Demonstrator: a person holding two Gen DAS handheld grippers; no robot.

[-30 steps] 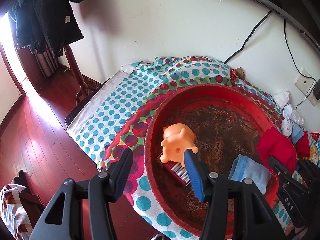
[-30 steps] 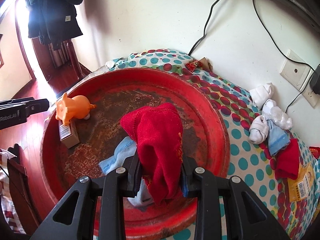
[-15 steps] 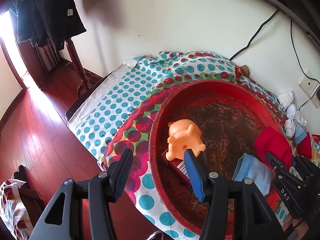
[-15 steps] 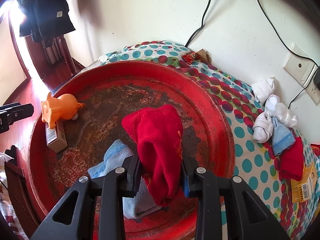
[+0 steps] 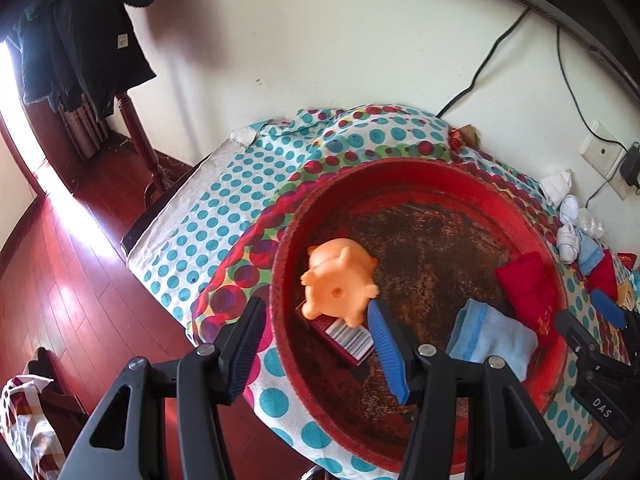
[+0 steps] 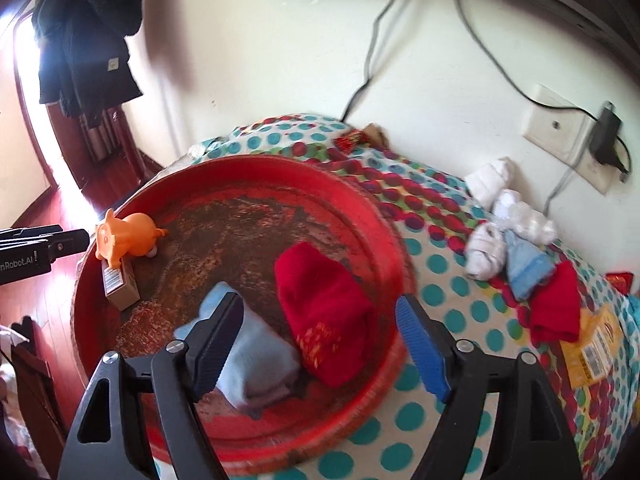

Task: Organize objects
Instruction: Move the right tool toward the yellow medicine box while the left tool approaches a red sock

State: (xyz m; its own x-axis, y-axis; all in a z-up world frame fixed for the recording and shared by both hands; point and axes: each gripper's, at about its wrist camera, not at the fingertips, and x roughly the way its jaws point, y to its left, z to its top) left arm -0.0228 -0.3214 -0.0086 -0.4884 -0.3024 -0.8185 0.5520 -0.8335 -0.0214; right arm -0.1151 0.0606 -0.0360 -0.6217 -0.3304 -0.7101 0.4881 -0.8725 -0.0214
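Drop step, red sock. My right claw [image 6: 320,344] had just been opening; jaws stood spread, nothing pinched, and the red sock [image 6: 326,314] lay loose in the tray [image 6: 256,168] just past the tips, at about 4 o'clock on the tray floor. A blue sock [image 6: 256,364] lay touching it at 6 o'clock. My left claw [image 5: 316,344] hung spread and empty over the tray's near-left rim; the pig [image 5: 340,280] sat just beyond its blue pad, on top of a small box [image 5: 348,338], at 9 o'clock of the tray in the right view. I judged this deposit done.

Next move, as I read it: swing right to the pile [image 6: 512,240] on the cloth [image 6: 440,264] at 3 o'clock of the tray: white socks, a blue one, another red one, bunched and touching. That called for picking one sock off the edge without dragging its neighbours, jaws kept wide on approach, then closed on a fold. Soft stuff, so a deep bite was safer than a tip pinch. A yellow packet [image 6: 592,356] lay near the pile at 4 o'clock, also still outside the tray.

Surface: dotted cloth, teal and red spots, over a table pushed against a white wall [image 6: 280,60]. Tray red, floor worn dark and patchy. Room: a socket [image 6: 560,128] with a plugged adapter at 2 o'clock, cables running up the wall, a dark coat [image 5: 80,40] hanging at 10 o'clock, red wood floor [image 5: 60,280] with strong glare from a doorway at 9 o'clock. Right view was a bit blurred.
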